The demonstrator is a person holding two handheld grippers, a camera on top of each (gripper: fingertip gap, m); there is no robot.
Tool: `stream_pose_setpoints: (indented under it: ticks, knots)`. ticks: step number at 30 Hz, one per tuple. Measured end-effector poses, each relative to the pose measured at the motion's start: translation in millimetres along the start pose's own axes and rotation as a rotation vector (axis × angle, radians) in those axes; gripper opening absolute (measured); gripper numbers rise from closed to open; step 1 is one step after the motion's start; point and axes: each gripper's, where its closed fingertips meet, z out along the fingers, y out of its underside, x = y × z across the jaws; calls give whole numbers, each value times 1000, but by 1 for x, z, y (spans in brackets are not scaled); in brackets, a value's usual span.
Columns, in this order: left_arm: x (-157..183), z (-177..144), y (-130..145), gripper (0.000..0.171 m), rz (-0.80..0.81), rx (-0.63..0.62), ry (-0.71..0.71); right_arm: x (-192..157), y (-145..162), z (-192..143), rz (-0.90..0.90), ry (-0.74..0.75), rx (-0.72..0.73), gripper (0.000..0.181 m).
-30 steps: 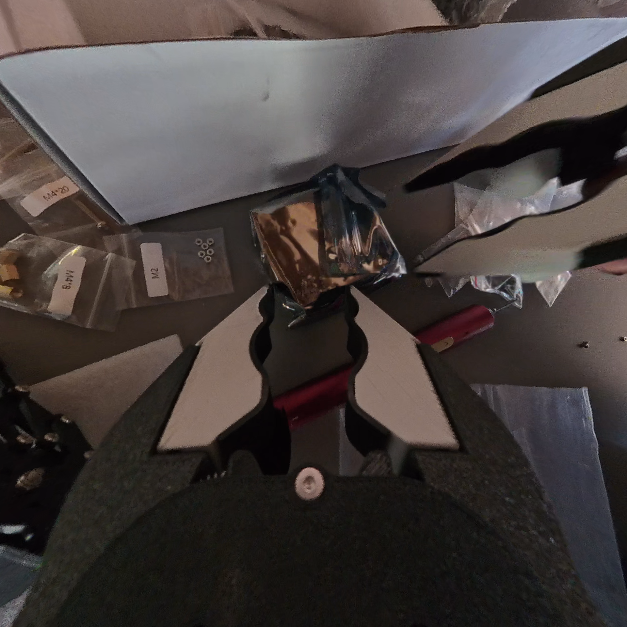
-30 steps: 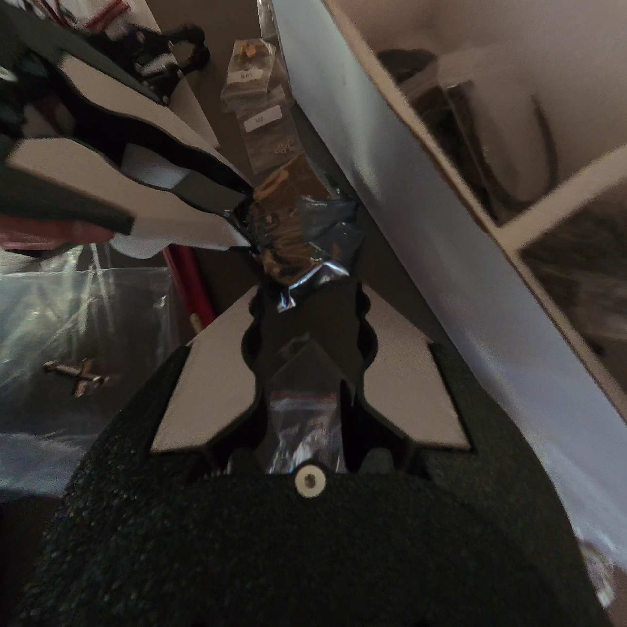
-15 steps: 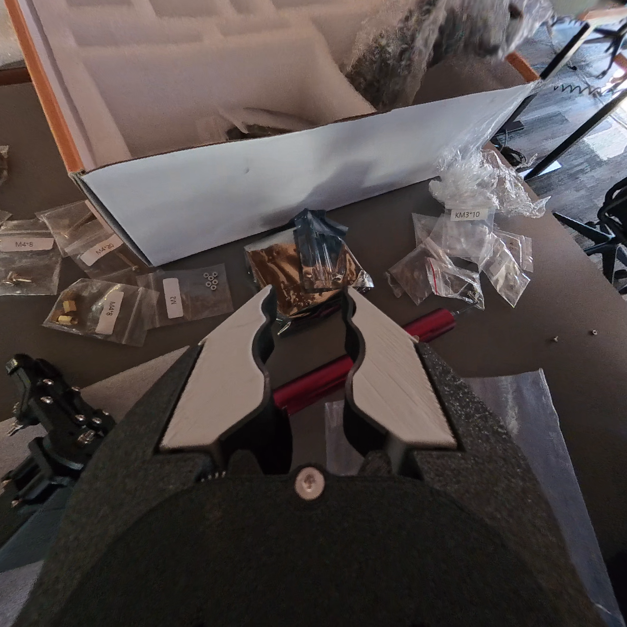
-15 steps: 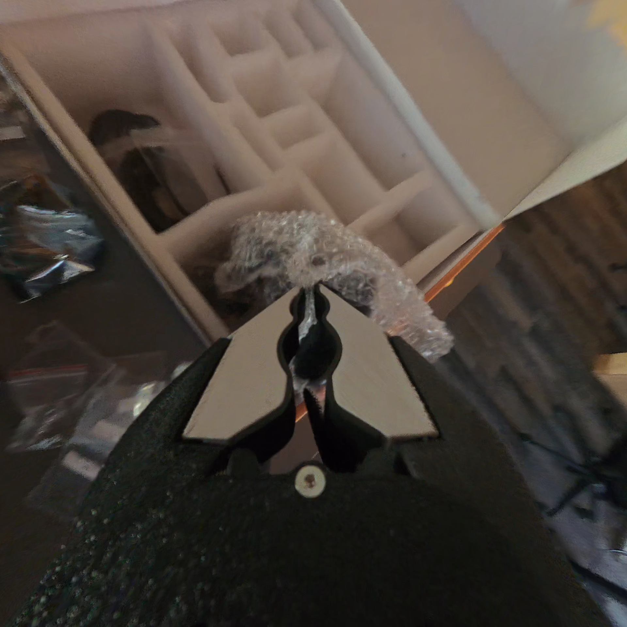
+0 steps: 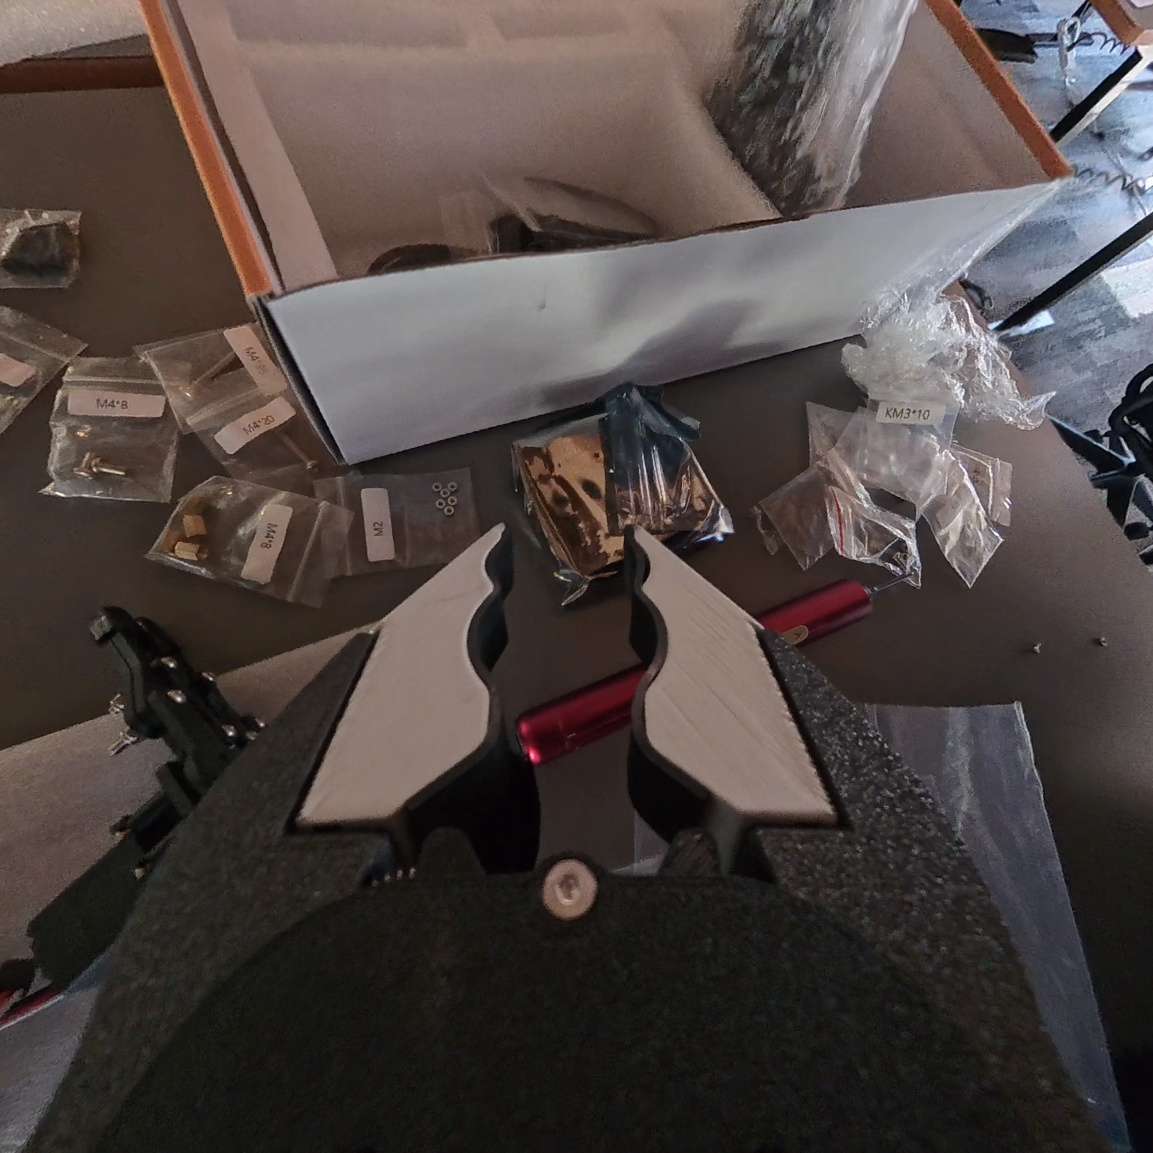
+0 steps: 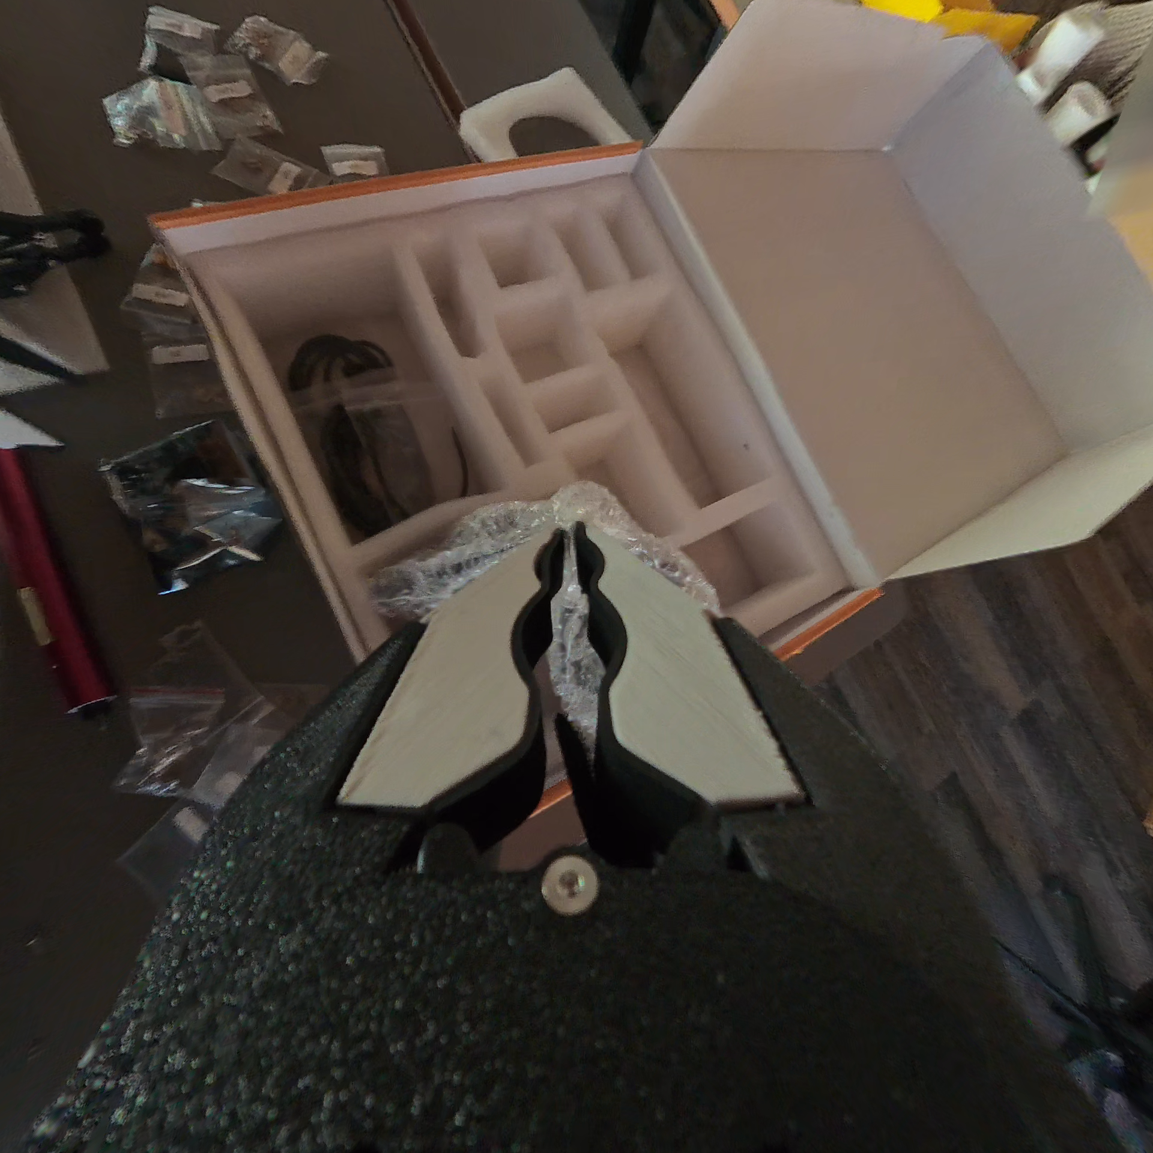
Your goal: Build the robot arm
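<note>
Ahead of the left gripper the white box wall closes off the far side, with small labelled bags to its left, clear bags to its right, and bare brown table farther right. Its jaws stand wide apart and hold nothing, above a red tube, tips near a shiny foil bag. The right gripper is clamped on a bubble-wrap bundle over the box's foam tray; a second ago it was open, low by the foil bag.

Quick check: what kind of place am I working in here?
Likely an office or workshop desk mid kit unpacking: small labelled zip bags of screws, an open box with foam insert, and the right gripper clamping bubble wrap.
</note>
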Motion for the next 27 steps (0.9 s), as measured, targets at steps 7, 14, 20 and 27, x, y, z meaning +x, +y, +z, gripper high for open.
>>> stream_pose_setpoints:
  ticks: [7,14,20,27]
  knots:
    - [4,4,-4,34,38,-55,-1,-71,58,7,146,-161,-52,2]
    - [10,17,-8,34,81,-108,8,-88,77,2,285,-187,7,2]
    - [16,19,-14,35,93,-116,18,-88,77,1,306,-209,22,3]
    - [8,21,-12,34,59,-116,15,-64,52,-26,326,-279,140,23]
